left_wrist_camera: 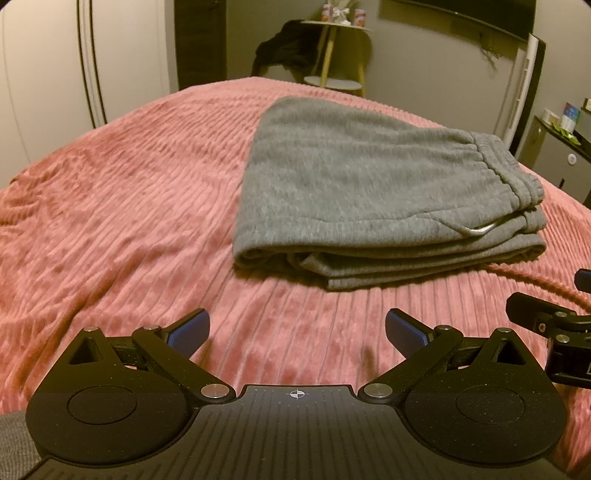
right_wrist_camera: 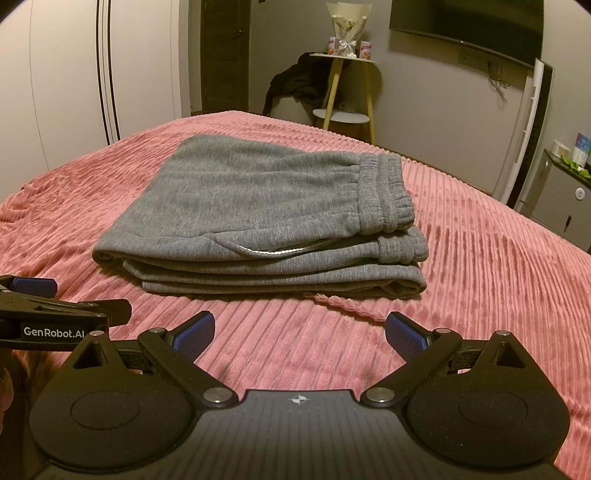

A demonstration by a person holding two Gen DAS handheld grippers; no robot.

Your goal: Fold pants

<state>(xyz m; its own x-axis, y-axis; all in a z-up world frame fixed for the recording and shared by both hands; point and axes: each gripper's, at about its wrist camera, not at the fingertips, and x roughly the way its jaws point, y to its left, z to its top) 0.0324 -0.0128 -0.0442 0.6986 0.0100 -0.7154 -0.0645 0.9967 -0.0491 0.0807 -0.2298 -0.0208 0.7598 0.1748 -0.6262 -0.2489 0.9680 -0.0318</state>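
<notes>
Two grippers, both spread wide and holding nothing: left gripper (left_wrist_camera: 297,328) low over the pink ribbed bedspread (left_wrist_camera: 122,206), blue pads (left_wrist_camera: 188,330) well apart; right gripper (right_wrist_camera: 299,330) likewise low over the same cover, its blue fingertips (right_wrist_camera: 404,332) far apart with bare fabric between them

Grey pants (right_wrist_camera: 255,214) folded into a flat stack on the bedspread, clear of both grippers, lying ahead of them; elastic waistband (right_wrist_camera: 384,195) on the right side of the stack, folded edges facing the cameras, a pale strip (right_wrist_camera: 273,252) showing at a pocket opening near the front

Seen from the left wrist, same stack (left_wrist_camera: 362,184) ahead and to the right, slightly blurred; part of the right gripper visible at the right edge

Seen from the right wrist, part of the left gripper at the left edge, marked "GenRobot.AI"

Small ridge (right_wrist_camera: 347,306) raised in the bedspread just before the stack's right front corner

Beyond the bed: round side table (right_wrist_camera: 345,86) on pale wooden legs, dark clothing (right_wrist_camera: 295,83) heaped beside it, wall-mounted screen (right_wrist_camera: 469,22) at upper right
</notes>
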